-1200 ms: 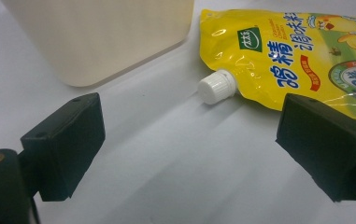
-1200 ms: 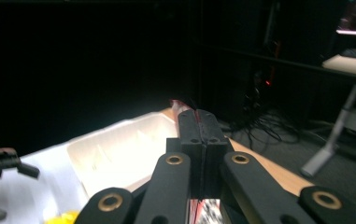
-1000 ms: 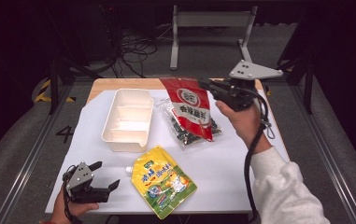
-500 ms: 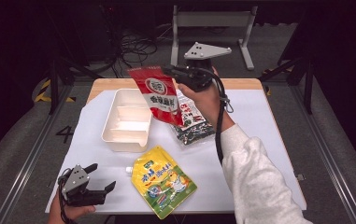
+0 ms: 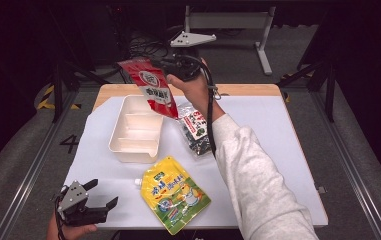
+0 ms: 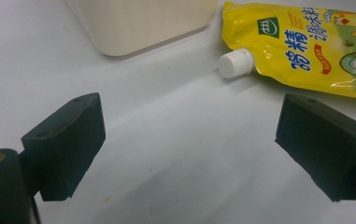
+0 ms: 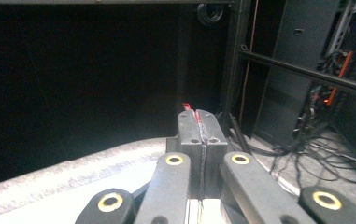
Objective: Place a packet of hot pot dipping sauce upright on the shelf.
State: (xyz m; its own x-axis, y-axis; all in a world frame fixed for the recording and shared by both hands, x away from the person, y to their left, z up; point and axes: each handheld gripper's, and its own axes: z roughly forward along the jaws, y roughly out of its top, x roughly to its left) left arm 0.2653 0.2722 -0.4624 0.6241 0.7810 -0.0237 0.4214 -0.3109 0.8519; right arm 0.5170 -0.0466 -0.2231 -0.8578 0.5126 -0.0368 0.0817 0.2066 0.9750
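Red packet (image 5: 152, 90), glossy and flat with a white round label, hangs from my right hand-held gripper (image 5: 164, 63), whose black jaws are pressed tight on its top edge; in the right gripper view I see a sliver of red foil (image 7: 187, 107) pinched between them. It is lifted off the counter (image 5: 288, 140), above the far right corner of the cream tray (image 5: 123, 150), a rectangular plastic box with rounded corners and inner dividers. Just right of the tray, a crinkly clear packet (image 5: 194, 131) with dark contents lies flat. Nearer, a shiny yellow spouted pouch (image 5: 175, 193) with a white ribbed cap (image 6: 234, 63) rests on the smooth white surface. At the near left corner, my left hand-held gripper (image 5: 102, 195) sits low with its blocky jaws spread wide, holding nothing.
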